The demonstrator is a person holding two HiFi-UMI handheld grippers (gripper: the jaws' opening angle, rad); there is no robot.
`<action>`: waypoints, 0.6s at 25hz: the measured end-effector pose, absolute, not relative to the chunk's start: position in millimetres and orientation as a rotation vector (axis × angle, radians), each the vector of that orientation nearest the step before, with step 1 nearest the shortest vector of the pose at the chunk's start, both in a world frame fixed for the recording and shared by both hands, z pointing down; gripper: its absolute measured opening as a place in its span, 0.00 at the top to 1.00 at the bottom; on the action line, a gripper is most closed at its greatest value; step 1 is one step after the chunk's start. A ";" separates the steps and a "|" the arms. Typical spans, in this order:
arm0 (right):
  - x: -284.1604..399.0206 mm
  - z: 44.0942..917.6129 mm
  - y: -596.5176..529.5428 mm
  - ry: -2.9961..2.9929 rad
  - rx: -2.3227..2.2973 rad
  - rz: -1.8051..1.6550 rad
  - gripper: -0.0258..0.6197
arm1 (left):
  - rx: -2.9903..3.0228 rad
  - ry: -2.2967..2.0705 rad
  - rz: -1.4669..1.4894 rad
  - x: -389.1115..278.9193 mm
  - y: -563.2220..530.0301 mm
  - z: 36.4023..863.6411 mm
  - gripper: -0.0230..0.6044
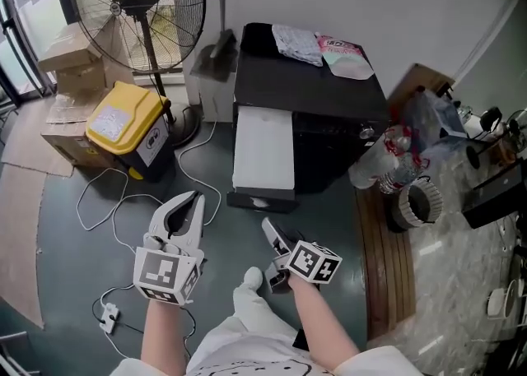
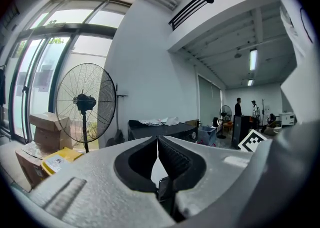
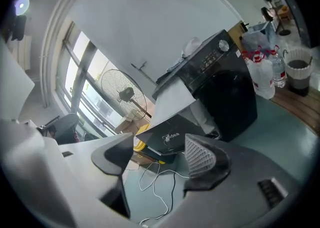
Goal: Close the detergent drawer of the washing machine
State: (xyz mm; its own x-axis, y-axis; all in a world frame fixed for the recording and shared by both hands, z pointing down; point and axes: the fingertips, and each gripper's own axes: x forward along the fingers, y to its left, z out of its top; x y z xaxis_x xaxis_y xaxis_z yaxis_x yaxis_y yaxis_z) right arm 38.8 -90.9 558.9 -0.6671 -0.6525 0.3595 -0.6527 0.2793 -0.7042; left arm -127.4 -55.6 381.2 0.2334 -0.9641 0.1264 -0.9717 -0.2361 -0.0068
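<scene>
Nearest, the left gripper (image 1: 191,200) was pinched together on nothing and the right gripper (image 1: 273,233) gaped empty, both well short of the detergent drawer (image 1: 263,148). It stood pulled far out of the washing machine (image 1: 321,95), its long axis running toward the person and its black front facing them; closing looked not yet begun.

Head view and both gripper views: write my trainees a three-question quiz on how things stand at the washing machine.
1. True or false: the left gripper's tongs are apart.
2. The drawer of the washing machine is: A pushed fully in; B pulled out; C taken off.
3. Fill in: the right gripper's tongs are ____, with nothing between them.
Key: 1 false, they meet at the tips; 2 B; 3 open.
</scene>
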 end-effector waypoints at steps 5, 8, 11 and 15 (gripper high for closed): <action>33.7 593.6 -113.3 -2.450 1.249 1.459 0.49 | 2.415 -1.876 0.171 -125.0 -90.2 394.1 0.93; 29.2 610.0 -119.3 -2.430 1.232 1.518 0.49 | 2.424 -1.844 0.191 -123.2 -98.9 403.6 0.93; 21.3 623.9 -122.7 -2.411 1.210 1.568 0.49 | 2.429 -1.816 0.219 -126.6 -107.6 411.1 0.93; 11.5 636.6 -121.9 -2.431 1.207 1.601 0.49 | 2.449 -1.759 0.252 -128.5 -116.3 420.1 0.93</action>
